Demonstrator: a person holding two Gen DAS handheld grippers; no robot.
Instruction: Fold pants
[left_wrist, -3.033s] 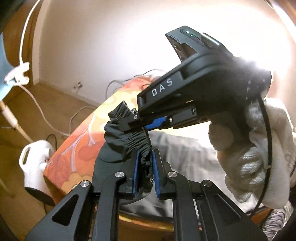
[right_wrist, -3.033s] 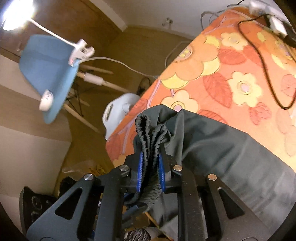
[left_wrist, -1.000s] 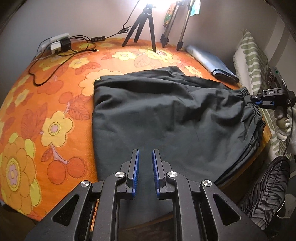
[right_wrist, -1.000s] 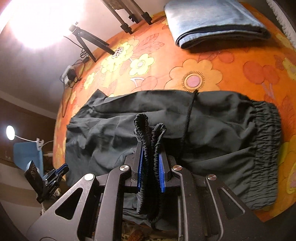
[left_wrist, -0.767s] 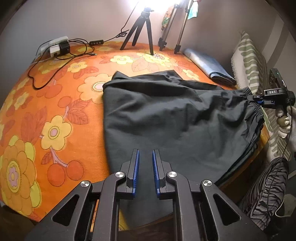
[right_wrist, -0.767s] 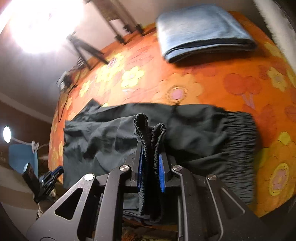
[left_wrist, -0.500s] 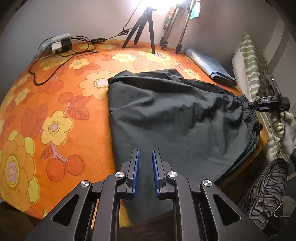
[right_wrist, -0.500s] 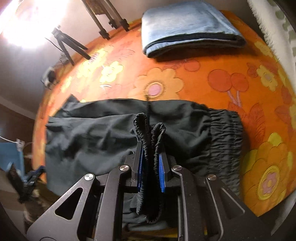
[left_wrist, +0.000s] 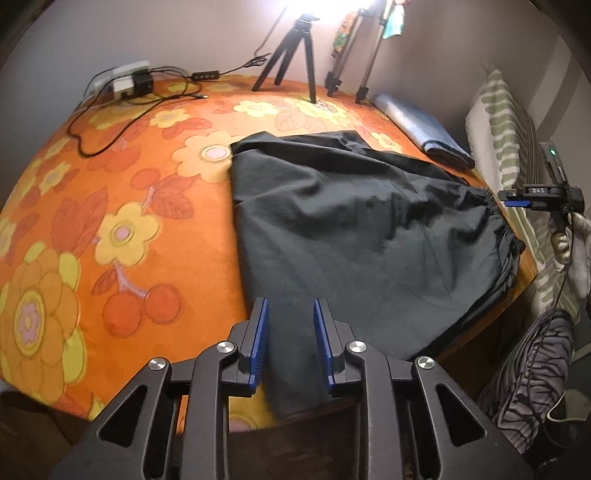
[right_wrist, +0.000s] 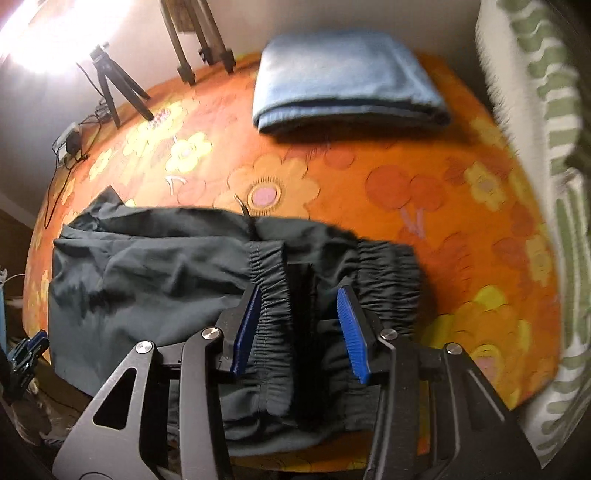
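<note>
Letting go: dark pants (left_wrist: 362, 236) lie flat on the floral table (left_wrist: 110, 206), right tool (right_wrist: 301, 328) spreading off the waistband (right_wrist: 273, 302), left tool (left_wrist: 289, 341) parting empty; folds still undone.

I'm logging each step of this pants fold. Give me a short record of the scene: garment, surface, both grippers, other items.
garment: dark pants spread flat, elastic waistband at the table's near edge
surface: orange flowered tablecloth
left gripper: jaws opening, nothing between them
right gripper: jaws opening over the waistband, pads off the cloth
other items: folded blue cloth, tripod, cables
</note>
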